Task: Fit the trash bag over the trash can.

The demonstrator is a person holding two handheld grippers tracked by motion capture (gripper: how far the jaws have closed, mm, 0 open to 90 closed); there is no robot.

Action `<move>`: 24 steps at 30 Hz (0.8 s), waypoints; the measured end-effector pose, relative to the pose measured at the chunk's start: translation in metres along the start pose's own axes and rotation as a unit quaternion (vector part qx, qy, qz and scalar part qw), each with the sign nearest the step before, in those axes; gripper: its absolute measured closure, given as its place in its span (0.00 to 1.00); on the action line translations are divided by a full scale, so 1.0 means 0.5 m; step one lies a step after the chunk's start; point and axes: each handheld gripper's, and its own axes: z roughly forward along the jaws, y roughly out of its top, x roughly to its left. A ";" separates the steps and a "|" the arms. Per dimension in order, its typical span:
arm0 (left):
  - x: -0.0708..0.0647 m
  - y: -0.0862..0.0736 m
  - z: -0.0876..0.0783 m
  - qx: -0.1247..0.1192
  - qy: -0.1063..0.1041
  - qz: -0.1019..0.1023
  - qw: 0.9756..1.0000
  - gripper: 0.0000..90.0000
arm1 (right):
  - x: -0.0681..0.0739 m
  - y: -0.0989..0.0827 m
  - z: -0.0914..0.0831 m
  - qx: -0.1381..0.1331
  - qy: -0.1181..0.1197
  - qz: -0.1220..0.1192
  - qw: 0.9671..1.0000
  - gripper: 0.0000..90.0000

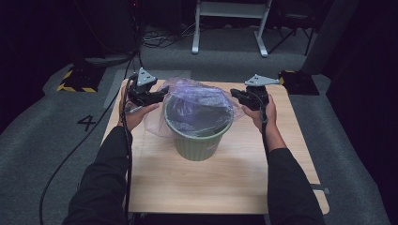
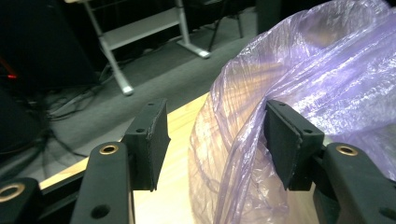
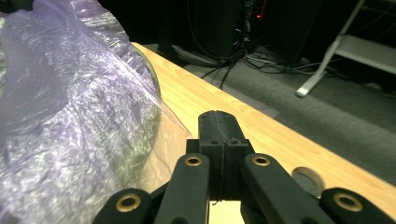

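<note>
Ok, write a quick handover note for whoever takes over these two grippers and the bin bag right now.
Left hand-held gripper: jaws open, a fold of the thin purple plastic bag between them, pads not pressing it.
Right hand-held gripper: jaws shut; whether bag film is pinched between them is unclear.
The bag sits in the green ribbed plastic bin on the light wooden table, its film draped over the rim at left and loose at right.
Done: bag is in the bin.
Left: probably pull the edge down evenly around the rim.
</note>
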 end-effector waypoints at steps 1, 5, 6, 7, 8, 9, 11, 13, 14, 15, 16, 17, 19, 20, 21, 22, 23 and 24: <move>-0.002 0.000 0.005 0.004 0.000 0.002 1.000 0.49 | -0.001 -0.002 0.003 -0.001 0.003 0.003 1.000 1.00; -0.008 -0.002 0.019 0.008 -0.007 0.000 1.000 0.52 | 0.001 -0.008 -0.001 -0.007 0.000 0.006 1.000 1.00; -0.006 -0.004 0.021 0.008 -0.005 -0.001 1.000 0.52 | 0.000 -0.009 -0.007 -0.011 -0.003 0.007 1.000 0.95; -0.005 -0.004 0.021 0.009 -0.001 -0.004 1.000 0.52 | -0.001 -0.009 -0.013 -0.016 -0.006 0.011 1.000 0.91; -0.002 -0.005 0.020 0.008 0.000 -0.007 1.000 0.50 | -0.003 -0.010 -0.021 -0.023 -0.006 0.015 1.000 0.85; 0.000 -0.004 0.016 0.005 -0.001 -0.012 1.000 0.47 | -0.007 -0.011 -0.028 -0.027 -0.004 0.020 0.999 0.83; 0.005 0.001 -0.001 -0.012 -0.009 -0.019 1.000 0.39 | -0.012 -0.011 -0.045 -0.036 0.002 0.027 0.999 0.72; 0.012 0.008 -0.026 -0.030 -0.032 -0.027 0.999 0.33 | -0.015 -0.010 -0.063 -0.044 0.003 0.033 0.999 0.66; 0.014 0.011 -0.040 -0.039 -0.045 -0.031 0.998 0.29 | -0.016 -0.008 -0.072 -0.046 0.004 0.032 0.998 0.63; 0.016 0.014 -0.052 -0.043 -0.054 -0.030 0.997 0.27 | -0.016 -0.006 -0.081 -0.050 0.007 0.029 0.998 0.60; 0.016 0.017 -0.063 -0.041 -0.061 -0.029 0.997 0.25 | -0.016 -0.004 -0.090 -0.053 0.009 0.024 0.998 0.58; 0.017 0.018 -0.075 -0.044 -0.071 -0.030 0.996 0.22 | -0.015 -0.003 -0.099 -0.054 0.008 0.023 0.998 0.55; 0.016 0.021 -0.094 -0.042 -0.081 -0.029 0.995 0.20 | -0.015 -0.001 -0.116 -0.059 0.015 0.025 0.998 0.50; 0.013 0.022 -0.104 -0.041 -0.087 -0.025 0.995 0.18 | -0.014 -0.002 -0.125 -0.059 0.016 0.026 0.998 0.49; 0.009 0.023 -0.113 -0.042 -0.094 -0.023 0.994 0.17 | -0.012 -0.002 -0.132 -0.062 0.017 0.025 0.998 0.46; 0.006 0.023 -0.121 -0.041 -0.097 -0.021 0.994 0.17 | -0.010 -0.003 -0.141 -0.063 0.021 0.022 0.998 0.43; 0.002 0.024 -0.129 -0.039 -0.100 -0.020 0.994 0.17 | -0.006 -0.004 -0.149 -0.066 0.023 0.019 0.997 0.42; -0.001 0.024 -0.137 -0.040 -0.105 -0.018 0.994 0.17 | -0.002 -0.007 -0.158 -0.070 0.029 0.014 0.997 0.40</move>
